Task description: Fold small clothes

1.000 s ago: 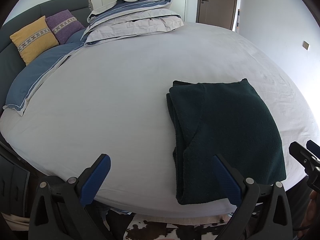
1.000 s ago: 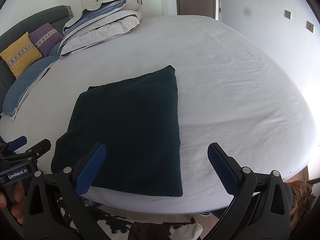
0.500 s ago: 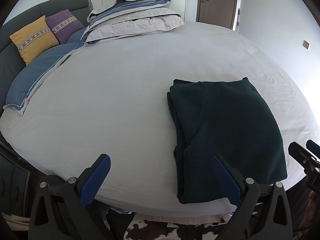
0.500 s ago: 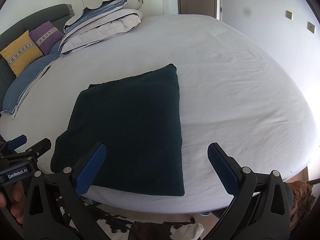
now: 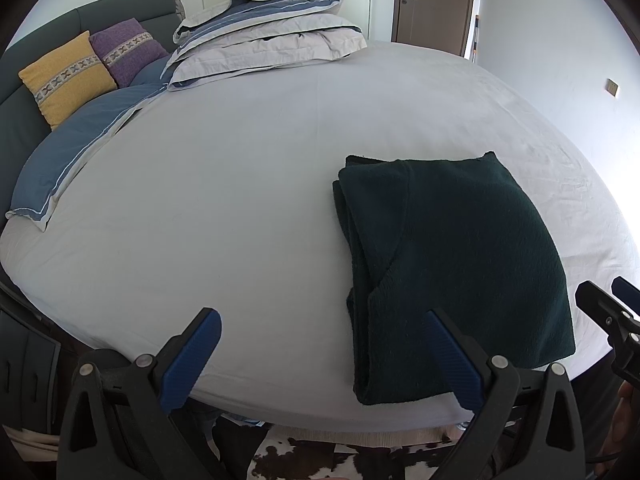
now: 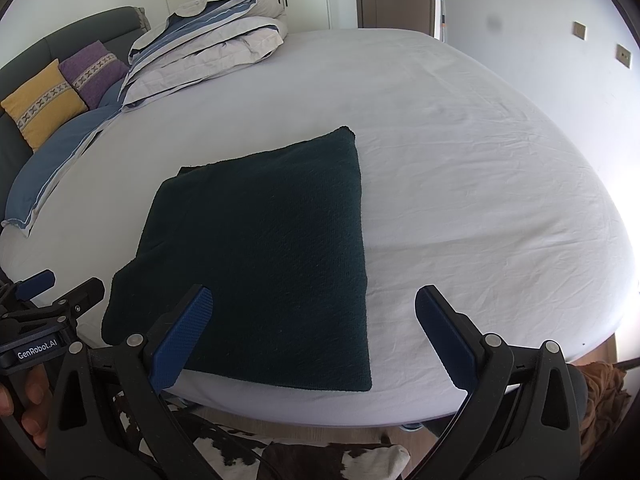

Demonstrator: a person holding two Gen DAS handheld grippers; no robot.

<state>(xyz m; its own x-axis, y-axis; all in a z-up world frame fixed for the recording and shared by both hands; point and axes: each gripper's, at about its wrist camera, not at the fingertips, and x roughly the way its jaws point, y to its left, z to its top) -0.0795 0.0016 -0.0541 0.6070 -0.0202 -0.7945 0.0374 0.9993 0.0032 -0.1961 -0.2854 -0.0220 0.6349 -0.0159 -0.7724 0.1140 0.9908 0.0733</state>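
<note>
A dark green knitted garment [image 5: 460, 264] [image 6: 264, 256] lies folded into a rectangle near the front edge of a white bed [image 5: 240, 200] [image 6: 480, 184]. Its stacked layers show along the left side in the left wrist view. My left gripper [image 5: 320, 356] hovers open at the bed's front edge, left of the garment, holding nothing. My right gripper [image 6: 316, 336] is open too, above the garment's near right corner, with nothing between its fingers. Each gripper appears at the edge of the other's view: the right gripper [image 5: 612, 312] and the left gripper [image 6: 52, 296].
A folded duvet and pillows [image 5: 264, 40] [image 6: 208, 48] are stacked at the far side of the bed. Yellow and purple cushions [image 5: 68, 76] lean on a dark headboard at far left. A cowhide rug [image 6: 304, 460] lies on the floor below. A door [image 5: 432, 4] stands behind.
Both views have shifted very slightly; the garment stays flat and untouched. Both grippers remain open.
</note>
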